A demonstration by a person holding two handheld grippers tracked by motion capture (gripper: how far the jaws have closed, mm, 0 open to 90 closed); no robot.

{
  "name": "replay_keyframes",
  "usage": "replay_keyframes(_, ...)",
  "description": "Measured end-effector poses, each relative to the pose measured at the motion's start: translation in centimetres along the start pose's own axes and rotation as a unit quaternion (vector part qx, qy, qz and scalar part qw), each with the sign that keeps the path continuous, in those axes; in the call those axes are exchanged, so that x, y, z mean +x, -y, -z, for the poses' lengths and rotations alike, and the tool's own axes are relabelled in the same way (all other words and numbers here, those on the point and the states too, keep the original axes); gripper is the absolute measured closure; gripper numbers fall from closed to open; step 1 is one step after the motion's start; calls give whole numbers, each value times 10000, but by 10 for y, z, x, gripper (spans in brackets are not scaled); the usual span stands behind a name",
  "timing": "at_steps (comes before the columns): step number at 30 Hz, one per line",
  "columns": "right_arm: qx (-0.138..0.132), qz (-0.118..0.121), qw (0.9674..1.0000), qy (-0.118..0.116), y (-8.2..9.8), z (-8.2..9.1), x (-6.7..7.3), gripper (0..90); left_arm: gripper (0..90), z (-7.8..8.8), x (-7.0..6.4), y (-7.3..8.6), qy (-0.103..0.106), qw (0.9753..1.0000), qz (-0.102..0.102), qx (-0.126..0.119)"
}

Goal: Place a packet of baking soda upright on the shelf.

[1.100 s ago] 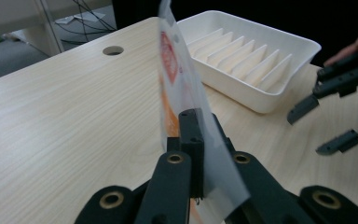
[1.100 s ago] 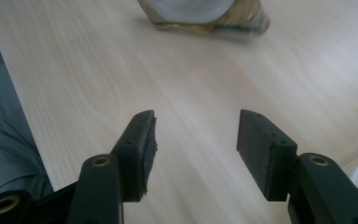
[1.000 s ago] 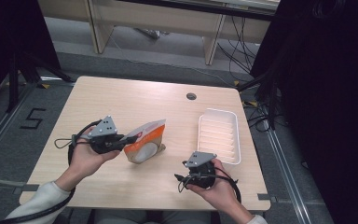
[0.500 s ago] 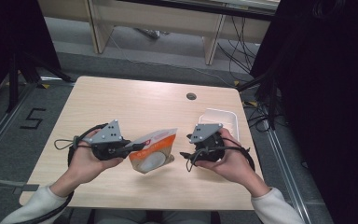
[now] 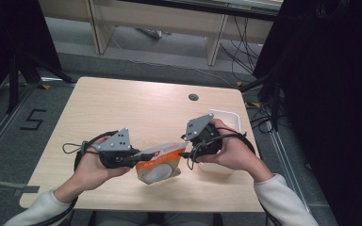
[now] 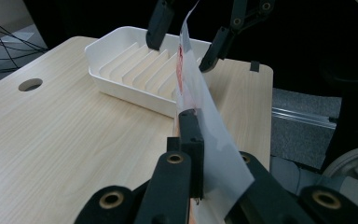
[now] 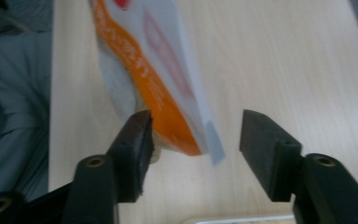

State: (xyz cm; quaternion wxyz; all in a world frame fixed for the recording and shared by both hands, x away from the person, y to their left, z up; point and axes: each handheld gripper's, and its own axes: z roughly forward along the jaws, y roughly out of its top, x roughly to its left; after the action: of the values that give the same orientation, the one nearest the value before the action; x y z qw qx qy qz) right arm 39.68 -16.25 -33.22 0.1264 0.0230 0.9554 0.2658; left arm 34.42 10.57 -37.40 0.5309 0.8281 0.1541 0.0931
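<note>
Pouch [image 5: 160,160] hangs clamped in our left gripper [image 5: 139,158]; our right gripper [image 7: 193,135], jaws just closing yet apart, hasn't pinched its far corner.

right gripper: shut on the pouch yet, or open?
Open. In the right gripper view the right gripper has a fingertip each side of the pouch corner, a gap beside one.

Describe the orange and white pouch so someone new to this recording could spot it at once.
Start at the pale wooden table and look toward its near edge, between the person's two hands. The pouch hangs there, pinched at one end by the left claw, its other end between the open right claw. Unlike the plain white ridged tray behind, it is a flat, printed orange-and-white packet.
</note>
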Motion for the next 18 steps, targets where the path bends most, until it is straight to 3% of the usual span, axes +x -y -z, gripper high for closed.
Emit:
replay_keyframes(1,85,65,9995,-283,-2,-3,0,539,896,-1,-1,0,10,10000,59,13)
replay_keyframes(7,228,232,9982,-497,-7,-10,2,625,896,-2,-3,0,71,10000,-17,31)
replay_keyframes(8,288,110,9982,-514,-7,-10,4,653,896,-2,-3,-1,73,10000,7,30)
replay_keyframes(9,250,328,9974,-599,-10,-13,4,692,896,-3,-4,-1,72,10000,46,23)
replay_keyframes(12,392,232,9968,-657,-12,-13,7,744,896,-3,-4,-1,77,10000,2,16)
replay_keyframes(13,335,421,9961,-701,-13,-16,6,770,895,-3,-4,-1,85,10000,-5,14)
replay_keyframes(14,462,260,9960,-714,-15,-15,9,830,895,-4,-4,-1,101,9999,1,10)
replay_keyframes(18,513,164,9955,-778,-16,-17,8,869,895,-5,-5,-1,105,9999,54,15)
